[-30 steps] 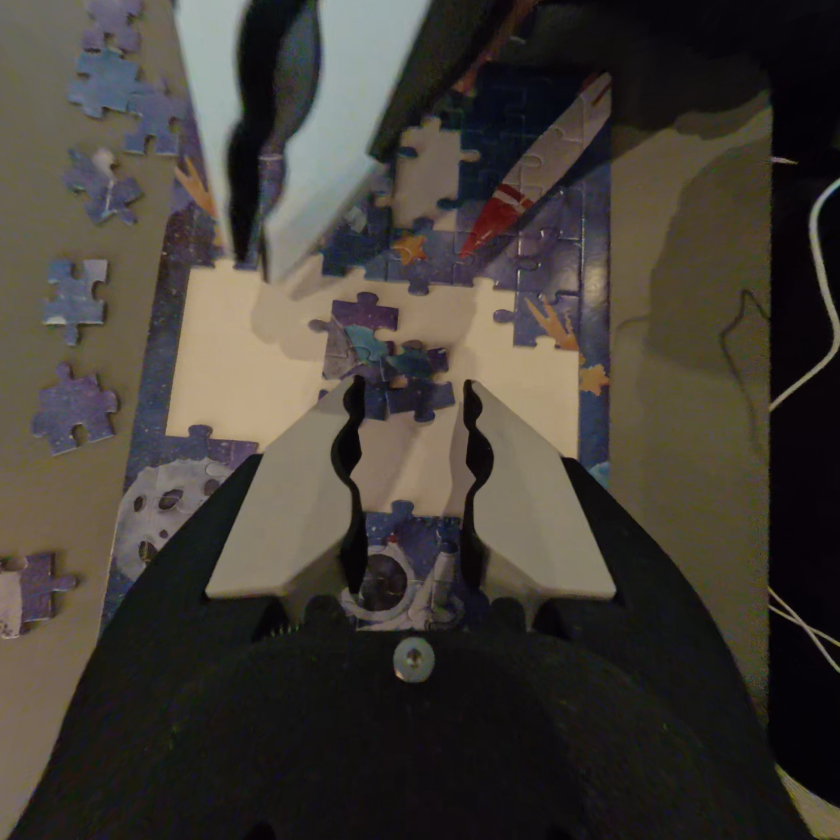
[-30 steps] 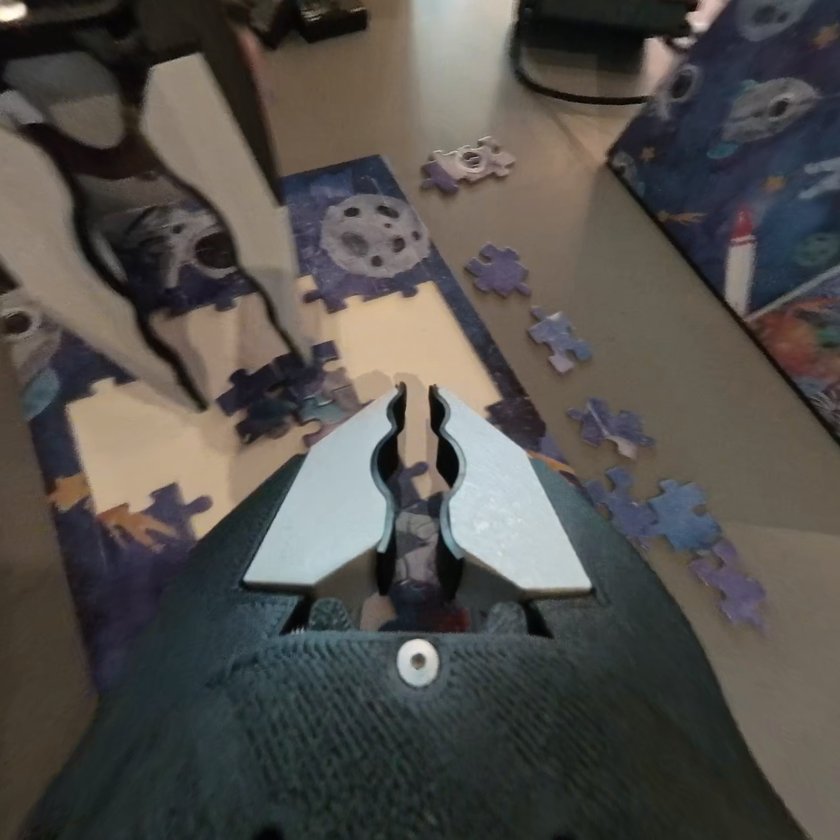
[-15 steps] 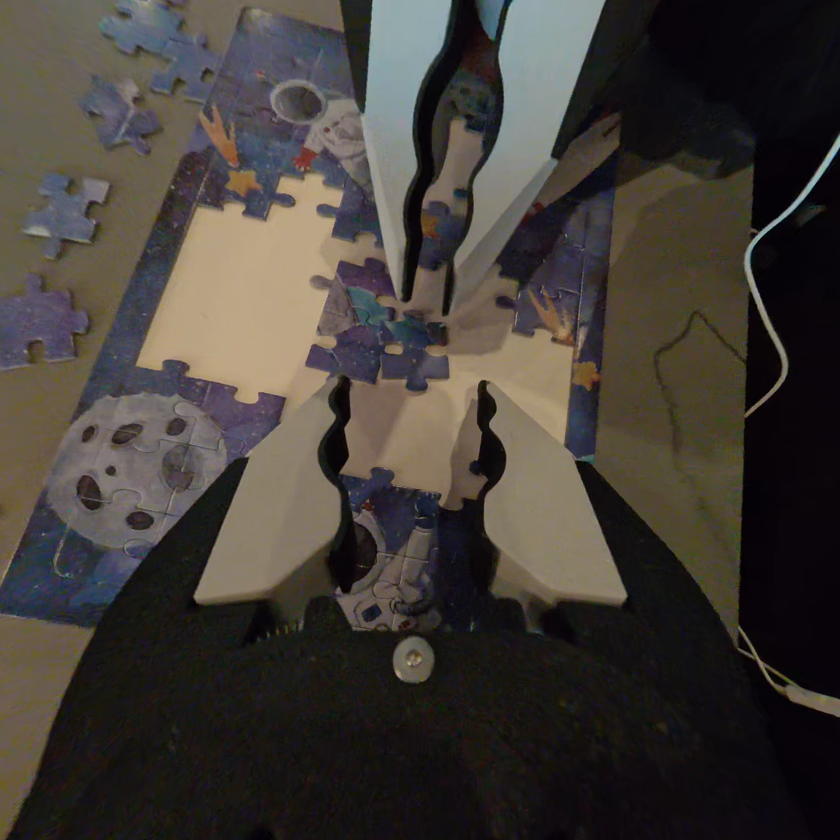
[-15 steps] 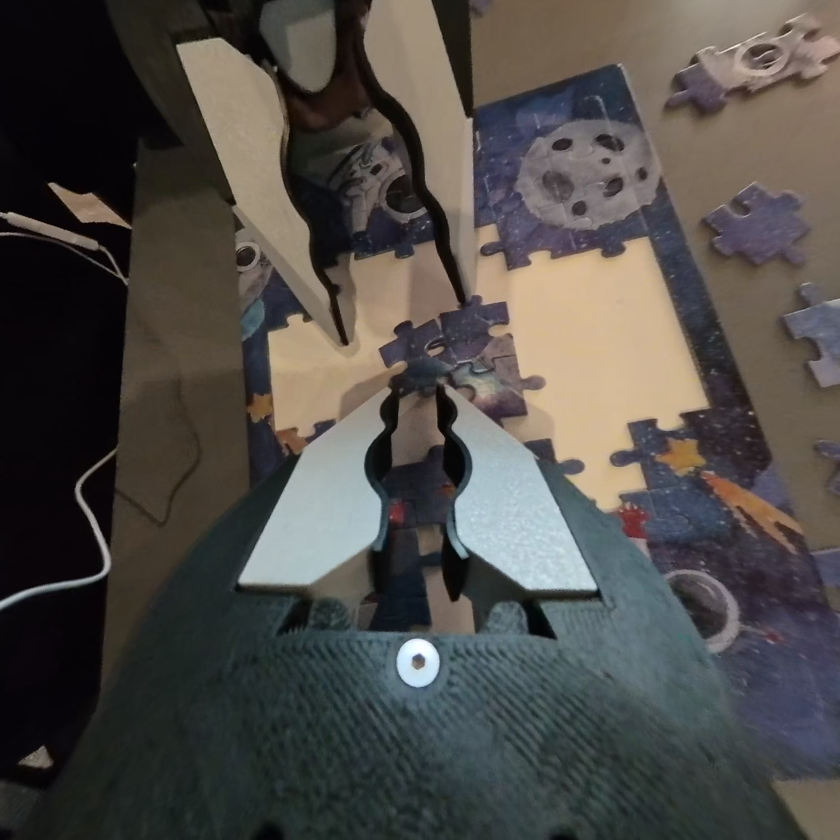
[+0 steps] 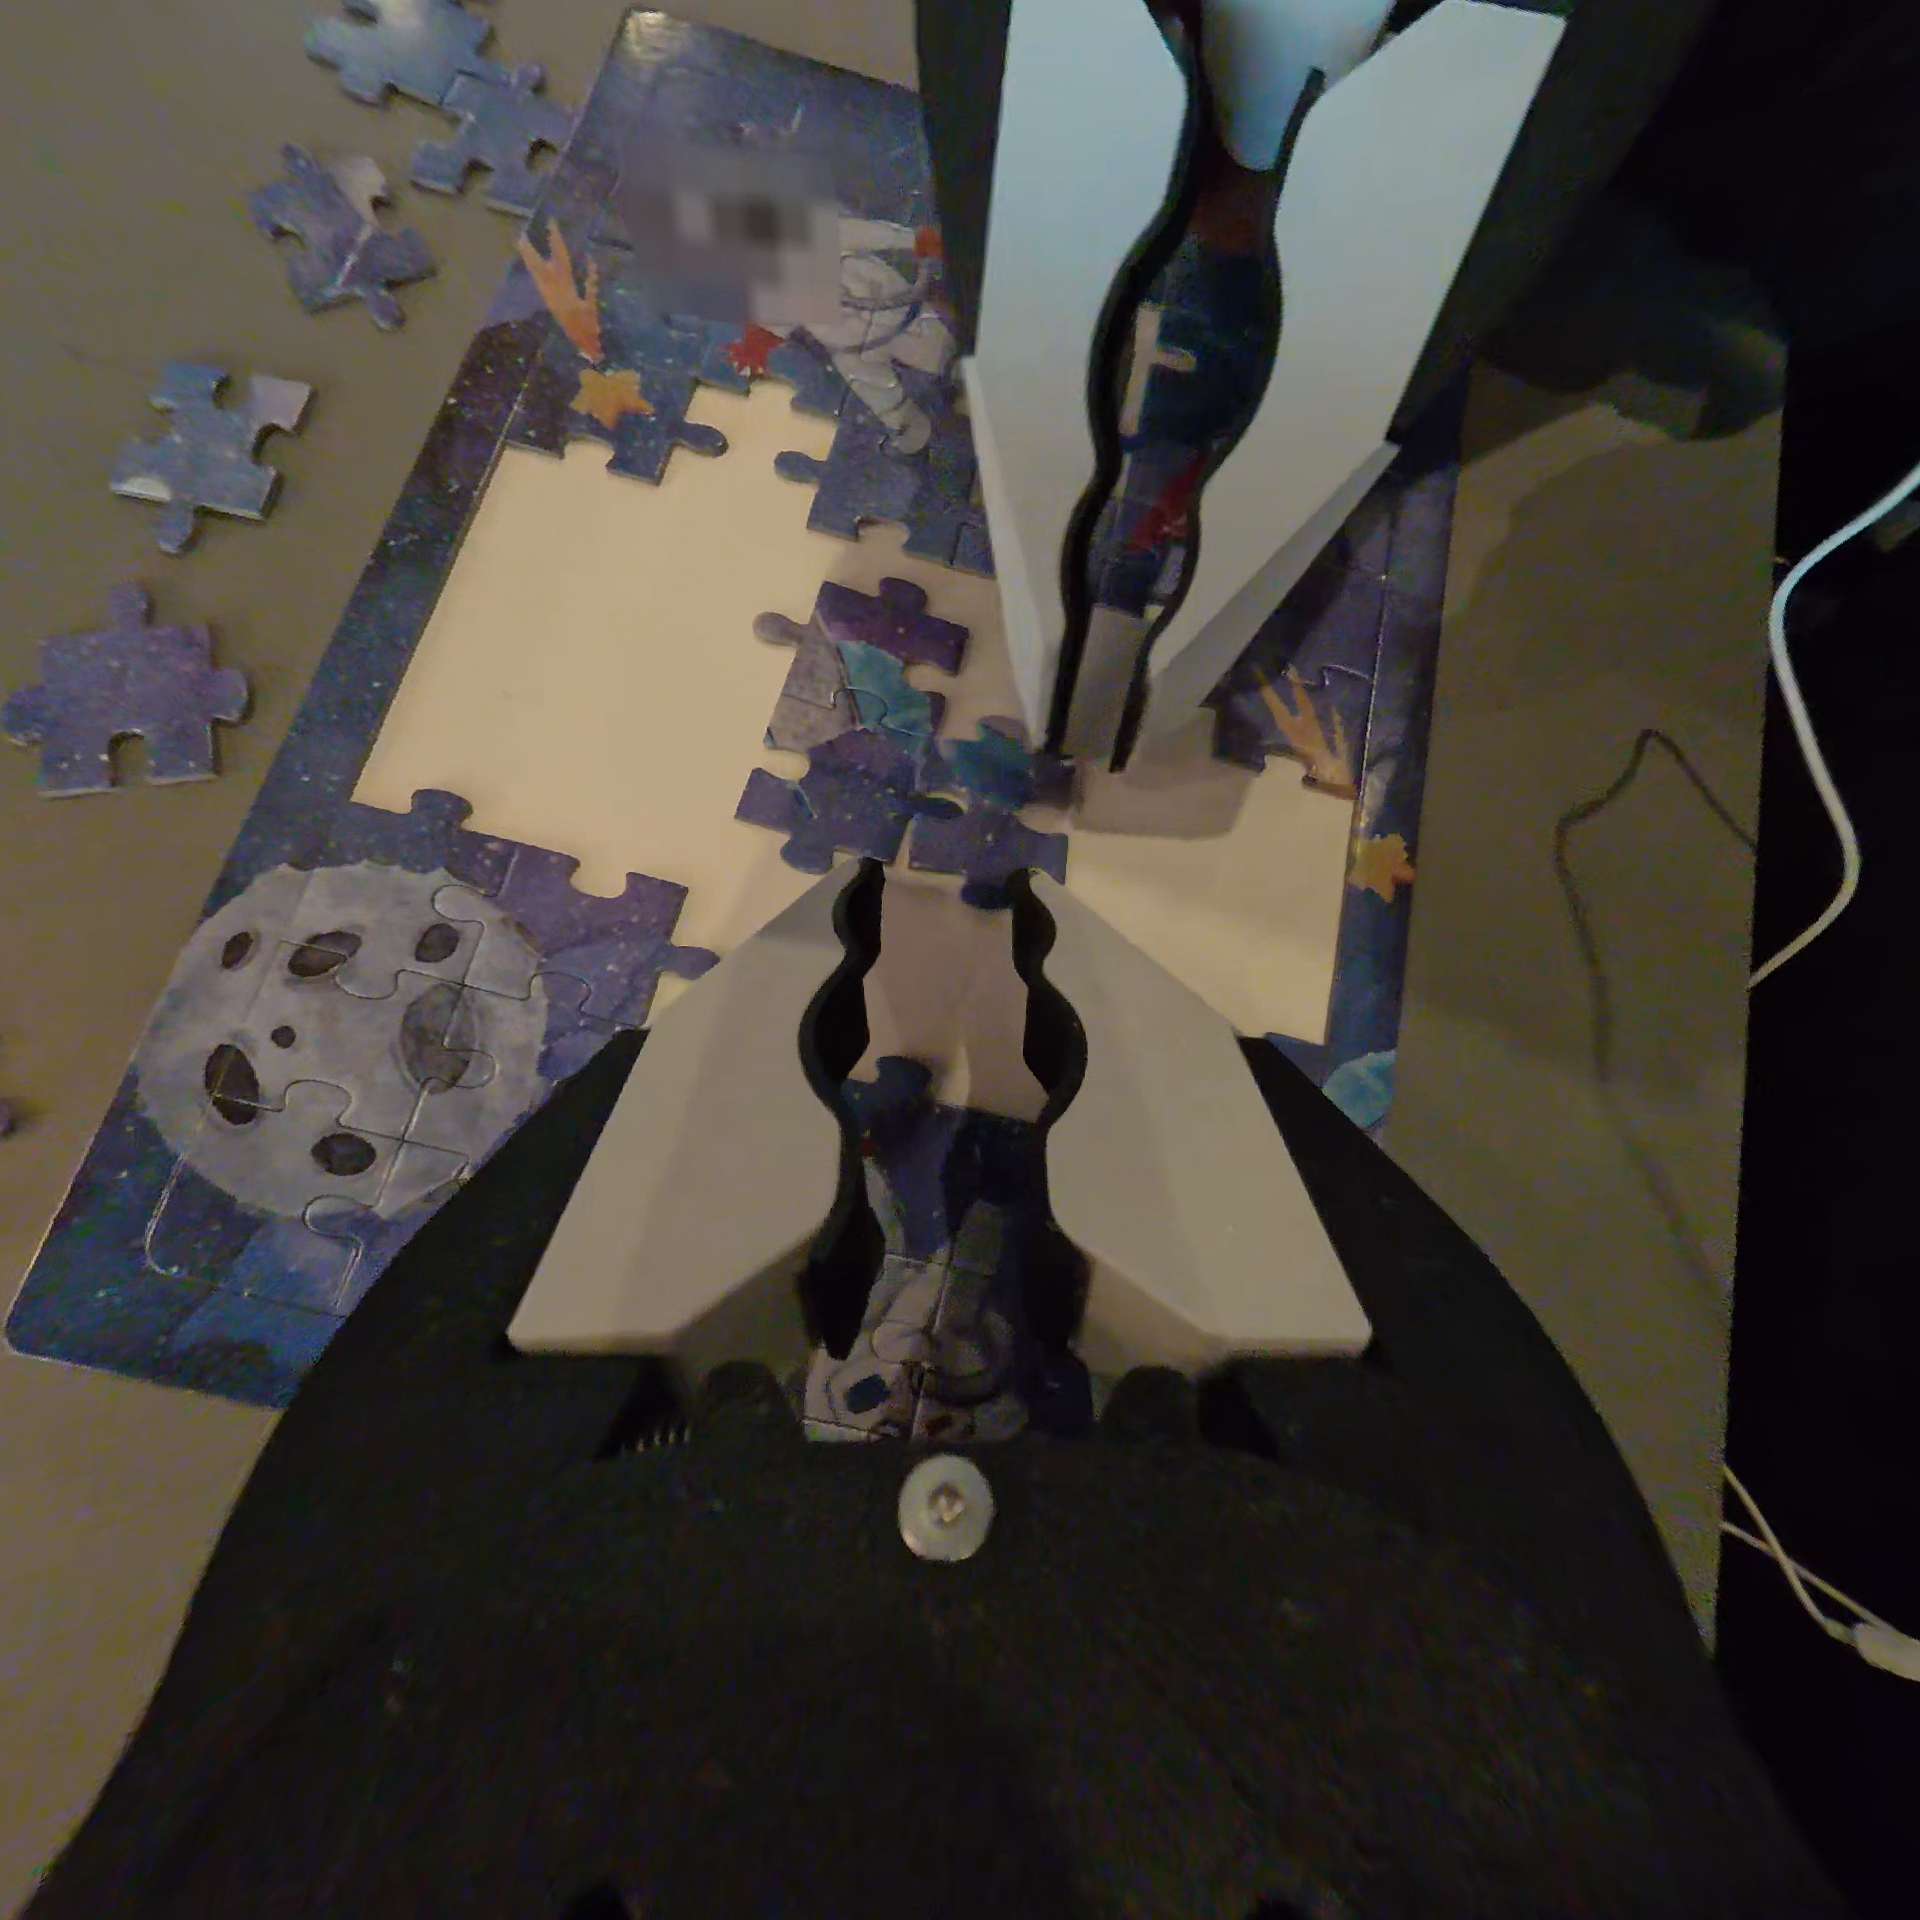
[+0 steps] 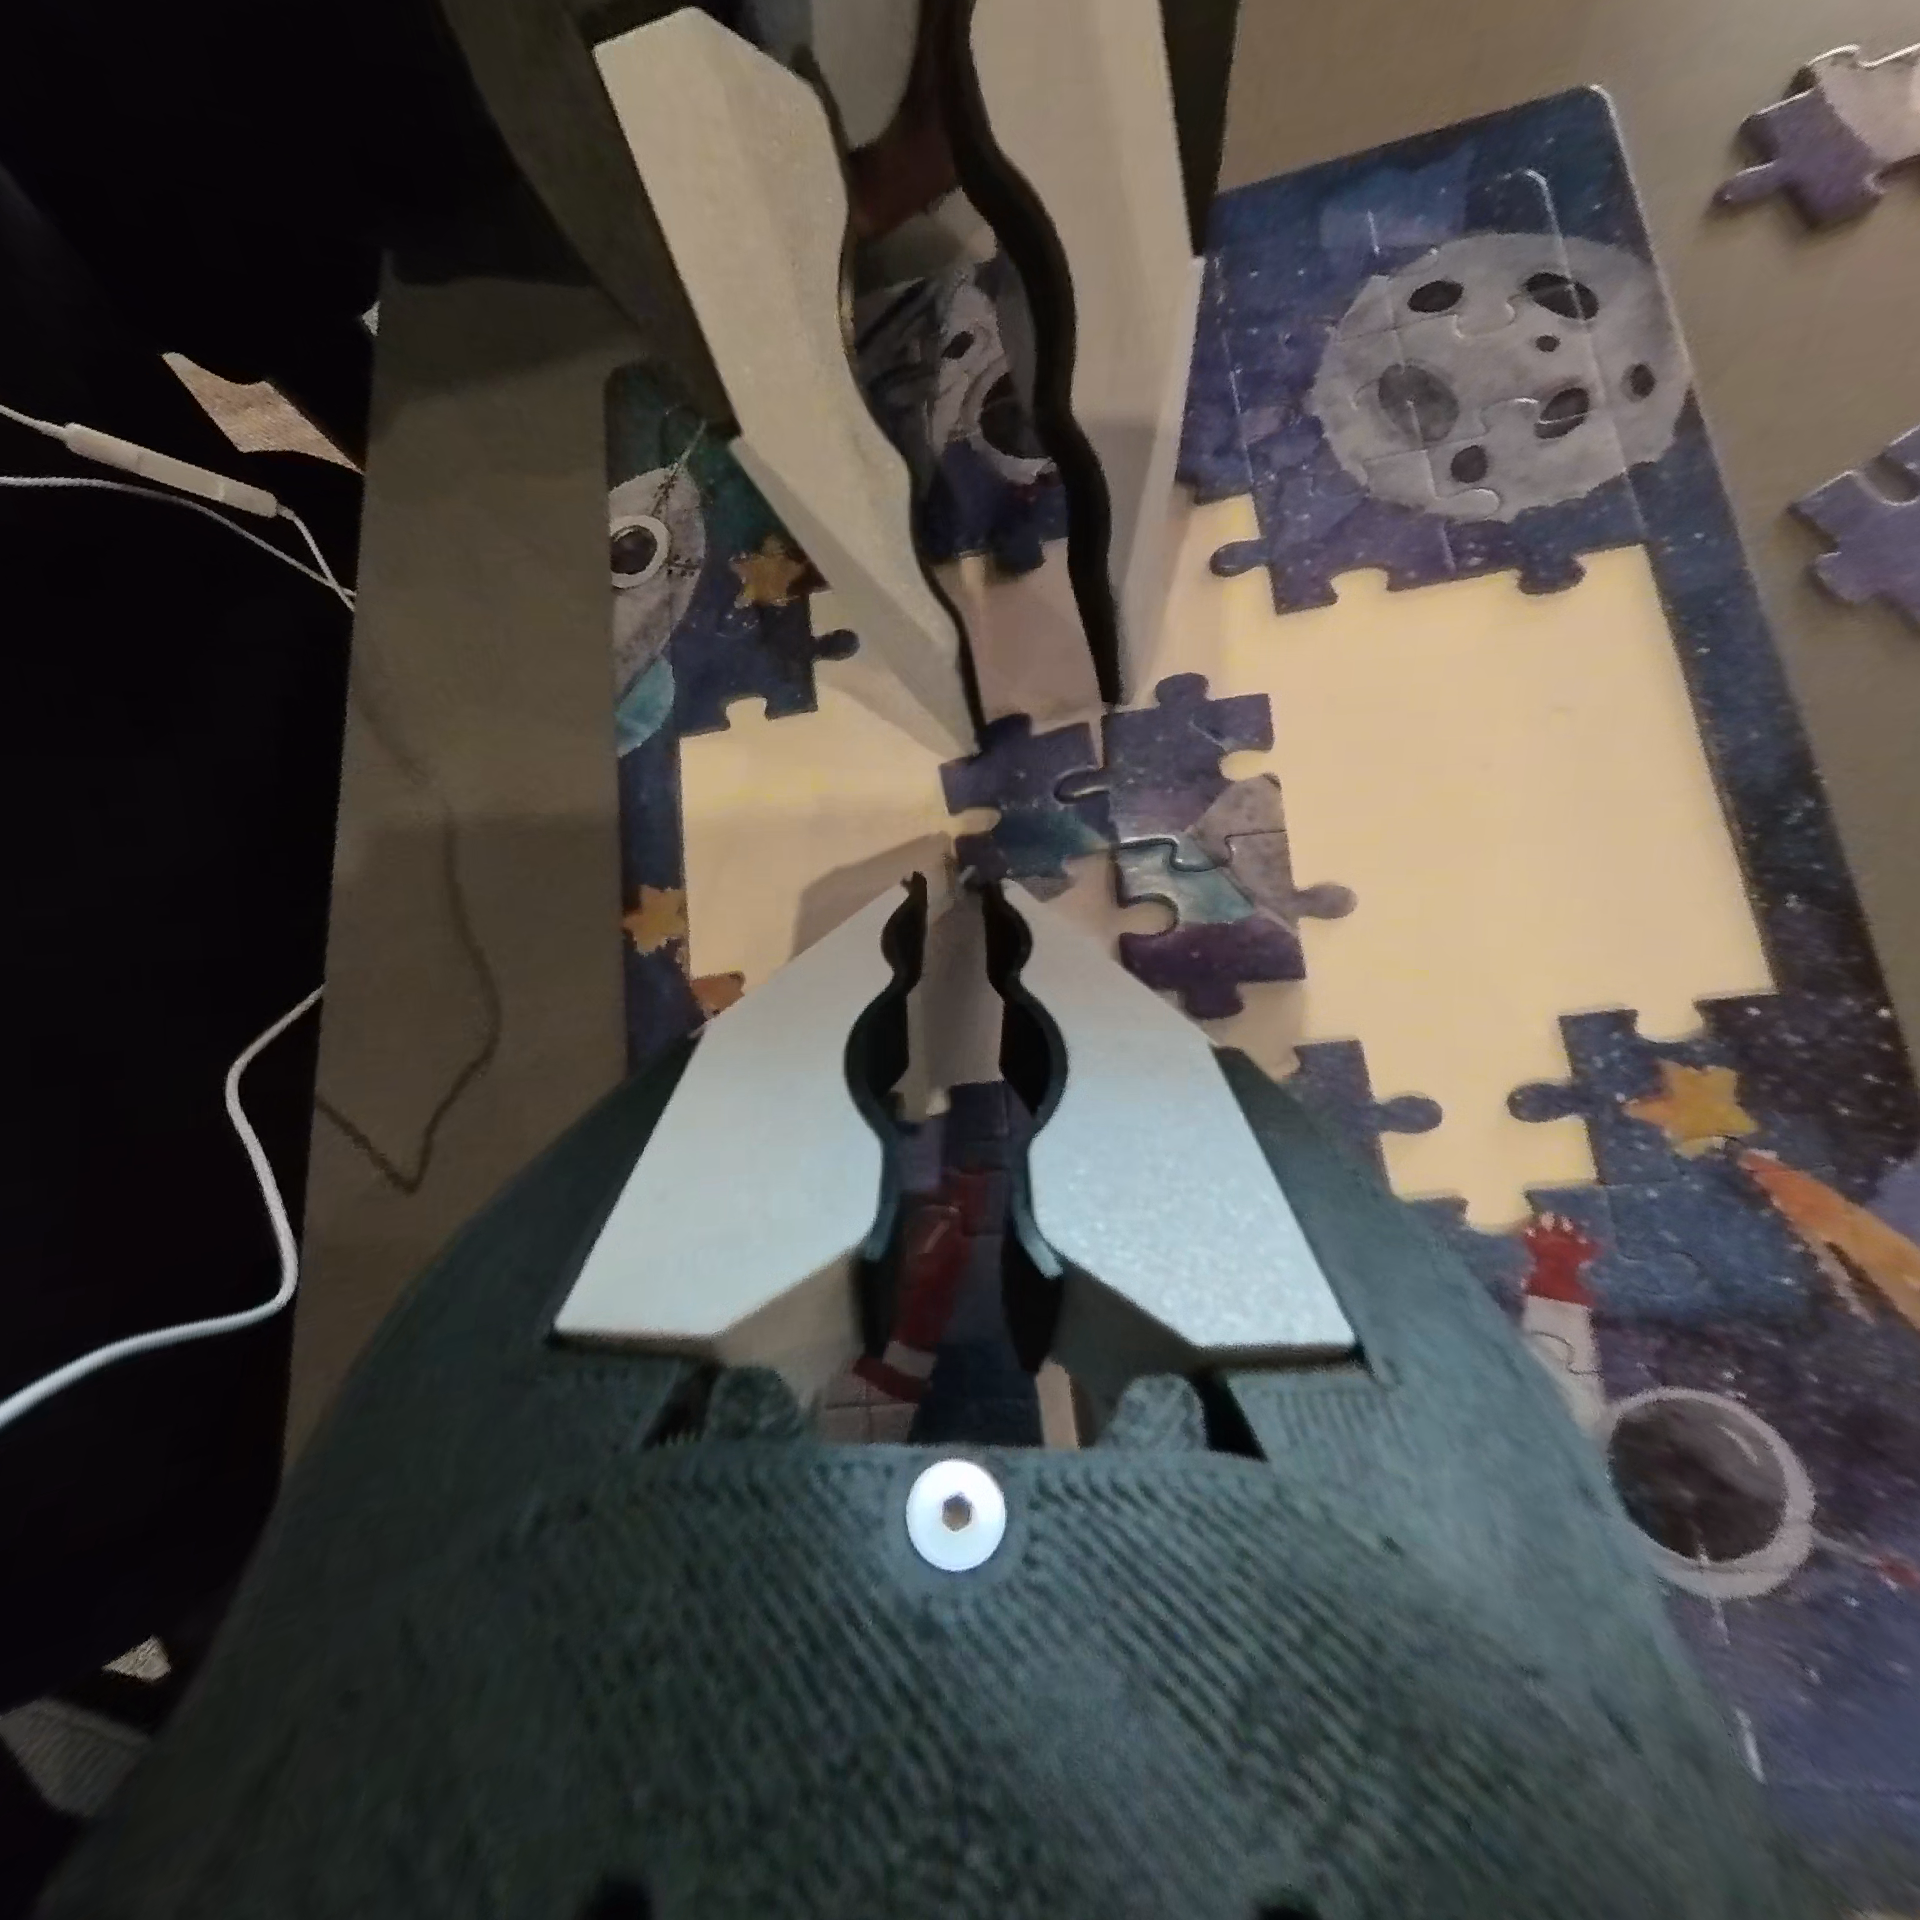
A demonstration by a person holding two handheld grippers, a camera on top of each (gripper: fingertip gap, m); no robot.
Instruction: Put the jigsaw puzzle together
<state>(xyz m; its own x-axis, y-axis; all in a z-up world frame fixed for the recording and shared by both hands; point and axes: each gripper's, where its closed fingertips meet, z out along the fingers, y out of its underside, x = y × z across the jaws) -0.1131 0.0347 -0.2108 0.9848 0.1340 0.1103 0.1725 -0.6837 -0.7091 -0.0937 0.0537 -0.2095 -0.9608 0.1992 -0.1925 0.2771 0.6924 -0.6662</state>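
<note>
A loose cluster of joined purple-and-teal cardboard jigsaw pieces [image 5: 894,748] lies on the cream bare centre of the half-built blue space-themed puzzle [image 5: 343,1049], just ahead of both grippers' tips. The left gripper [image 5: 951,883] stands open, empty, at the cluster's near edge. The right gripper [image 6: 951,894], jaws slightly parted, touches its opposite corner. Loose purple pieces [image 5: 130,707] lie left on the tan table [image 5: 1538,1195].
</note>
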